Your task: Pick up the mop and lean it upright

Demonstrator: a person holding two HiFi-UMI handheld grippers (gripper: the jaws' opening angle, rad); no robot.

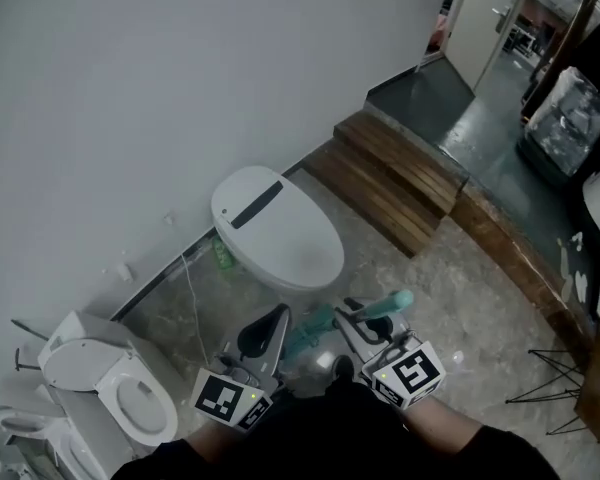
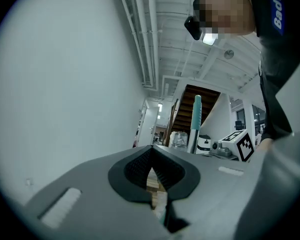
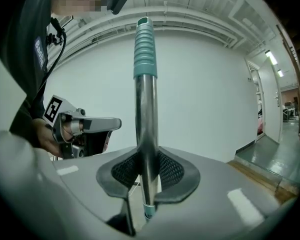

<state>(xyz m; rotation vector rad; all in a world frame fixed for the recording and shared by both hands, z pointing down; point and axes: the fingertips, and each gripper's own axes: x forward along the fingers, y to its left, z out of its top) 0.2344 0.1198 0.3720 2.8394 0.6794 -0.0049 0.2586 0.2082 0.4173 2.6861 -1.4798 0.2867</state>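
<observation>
A closed white toilet (image 1: 278, 233) sits beside wooden steps (image 1: 390, 178).

a plain white wall (image 1: 130, 88) meets a grey marbled floor (image 1: 460, 298). a closed white toilet (image 1: 275, 230) and an open-seated toilet (image 1: 120, 398) stand along its foot. low wooden steps (image 1: 390, 183) lie further along, near a pale door (image 1: 490, 18), and strip lights (image 3: 271, 58) glow on the ceiling.

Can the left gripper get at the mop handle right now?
Probably yes. The mop handle stands close beside the left gripper, with nothing between them; its fingers are together and would have to open first. The right gripper holds it.
</observation>
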